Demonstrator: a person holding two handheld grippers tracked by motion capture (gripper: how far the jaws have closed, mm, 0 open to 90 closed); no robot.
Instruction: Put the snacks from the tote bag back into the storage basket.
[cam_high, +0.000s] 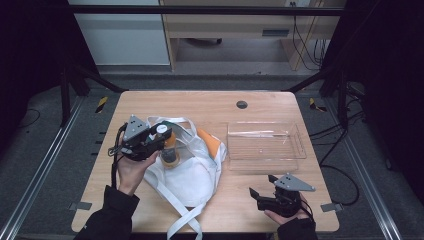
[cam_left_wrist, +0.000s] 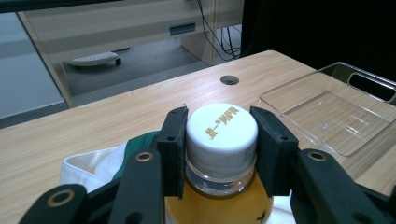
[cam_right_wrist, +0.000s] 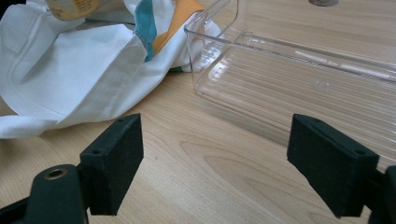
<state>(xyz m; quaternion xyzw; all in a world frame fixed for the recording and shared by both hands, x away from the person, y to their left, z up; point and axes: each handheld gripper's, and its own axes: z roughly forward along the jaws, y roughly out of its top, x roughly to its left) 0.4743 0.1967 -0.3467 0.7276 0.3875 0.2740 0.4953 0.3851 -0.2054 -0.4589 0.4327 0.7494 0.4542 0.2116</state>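
Note:
A bottle (cam_high: 168, 145) of amber liquid with a white cap (cam_left_wrist: 221, 127) stands upright above a white cloth bag (cam_high: 190, 170) with orange and teal parts. My left gripper (cam_high: 161, 136) is shut on the bottle just under the cap, its pads (cam_left_wrist: 173, 149) pressing both sides of the neck. The bottle's lower part (cam_right_wrist: 74, 8) shows over the bag (cam_right_wrist: 70, 79) in the right gripper view. My right gripper (cam_high: 262, 186) rests low near the table's front right edge, open, with bare wood between its pads (cam_right_wrist: 114, 161).
A clear plastic tray (cam_high: 265, 145) lies empty on the right half of the wooden table (cam_high: 200, 105), just beyond the right gripper. A round cable hole (cam_high: 242, 104) sits at the back. The bag's straps (cam_high: 182, 220) trail to the front edge.

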